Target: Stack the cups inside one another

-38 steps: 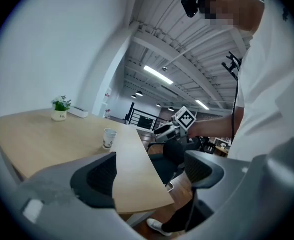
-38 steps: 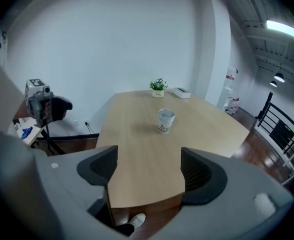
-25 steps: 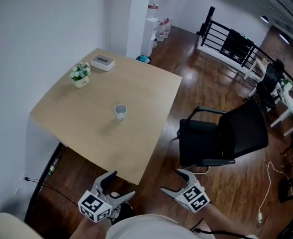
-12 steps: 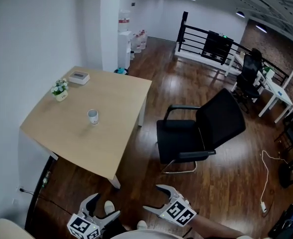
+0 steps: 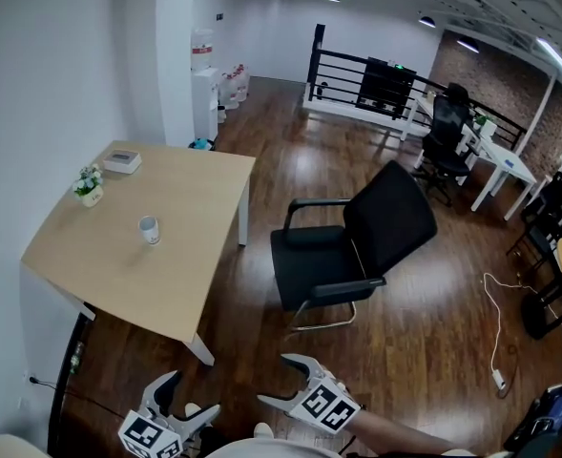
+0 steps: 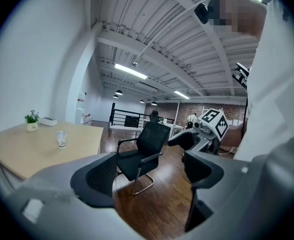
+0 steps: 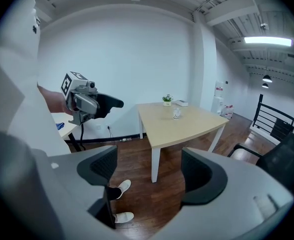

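I see a matt pale wood table [image 5: 166, 265], a glossy dark wood floor [image 5: 424, 351], a chair [image 5: 319, 256] of black cloth on shiny metal; left gripper [image 6: 151, 176] and right gripper [image 7: 149, 171] look matt grey plastic, with rough black pads [image 6: 103, 176].

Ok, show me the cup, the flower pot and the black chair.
cup [image 5: 149, 230], head view, on its side wall.
flower pot [image 5: 91, 196], head view, on the pot below the flowers.
black chair [image 5: 391, 219], head view, on its backrest.
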`<state>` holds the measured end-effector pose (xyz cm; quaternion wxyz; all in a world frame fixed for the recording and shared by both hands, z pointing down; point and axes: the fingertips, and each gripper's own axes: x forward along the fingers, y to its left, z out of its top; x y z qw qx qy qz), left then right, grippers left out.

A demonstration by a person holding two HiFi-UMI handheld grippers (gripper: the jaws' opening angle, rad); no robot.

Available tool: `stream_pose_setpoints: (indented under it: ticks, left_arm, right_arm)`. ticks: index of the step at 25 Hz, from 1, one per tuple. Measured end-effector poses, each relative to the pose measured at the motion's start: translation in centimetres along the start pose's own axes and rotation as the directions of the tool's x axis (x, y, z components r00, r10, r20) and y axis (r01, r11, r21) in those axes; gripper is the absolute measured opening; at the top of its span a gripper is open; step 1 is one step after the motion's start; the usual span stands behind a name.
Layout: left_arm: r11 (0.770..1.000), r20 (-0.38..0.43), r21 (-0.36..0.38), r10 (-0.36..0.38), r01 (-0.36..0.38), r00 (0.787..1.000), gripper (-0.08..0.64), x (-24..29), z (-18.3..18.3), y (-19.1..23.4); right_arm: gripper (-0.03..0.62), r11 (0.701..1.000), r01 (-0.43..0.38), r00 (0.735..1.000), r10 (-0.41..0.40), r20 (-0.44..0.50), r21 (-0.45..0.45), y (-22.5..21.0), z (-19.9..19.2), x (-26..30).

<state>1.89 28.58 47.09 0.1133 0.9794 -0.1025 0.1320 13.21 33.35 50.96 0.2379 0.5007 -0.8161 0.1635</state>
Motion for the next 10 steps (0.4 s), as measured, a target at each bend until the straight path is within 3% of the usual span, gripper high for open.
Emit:
stream_pose_setpoints:
  ticks: [10]
  left_arm:
    - [1.000, -0.005, -0.002, 0.000, -0.001, 1.000, 0.443, 0.14, -0.41, -0.10]
  right_arm:
    - [0.394, 1.000, 0.002, 1.000, -0.002, 0.006, -0.012, -0.07, 0.11, 0.14]
